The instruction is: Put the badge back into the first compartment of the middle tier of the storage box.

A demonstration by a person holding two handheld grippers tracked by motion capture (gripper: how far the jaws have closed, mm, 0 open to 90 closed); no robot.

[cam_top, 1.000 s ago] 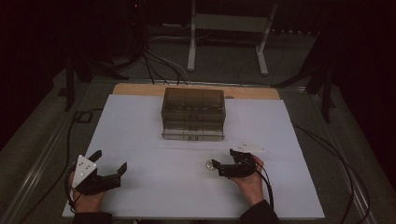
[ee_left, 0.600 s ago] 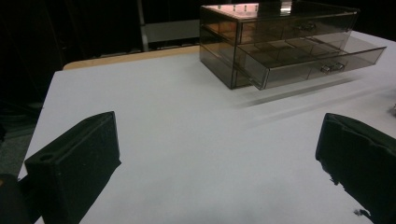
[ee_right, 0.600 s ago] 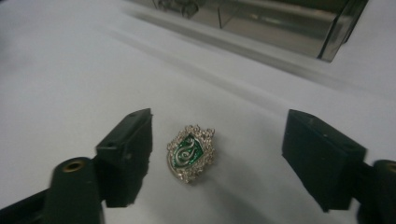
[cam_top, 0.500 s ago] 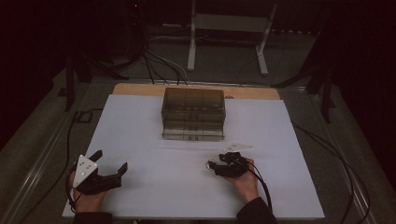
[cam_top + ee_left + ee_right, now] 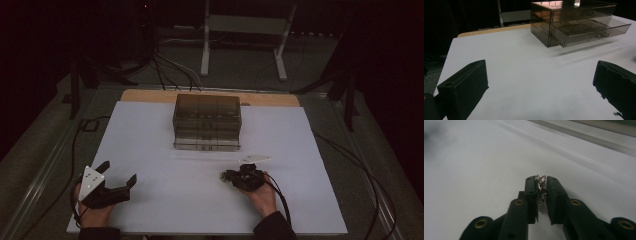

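Your right tool (image 5: 541, 185) now clenched on silver chain (image 5: 541, 191), shifted left toward drawer box (image 5: 207, 121); left tool (image 5: 118, 176) released, idle on worktop (image 5: 165, 150).

I see white table (image 5: 150, 130); wooden strip (image 5: 150, 95) at far edge; metal stand (image 5: 245, 30) behind; floor cables (image 5: 170, 70).

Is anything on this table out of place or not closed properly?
Yes: the lower drawer of the clear box sticks out, partly open. The right claw is shut on a small silvery chain.
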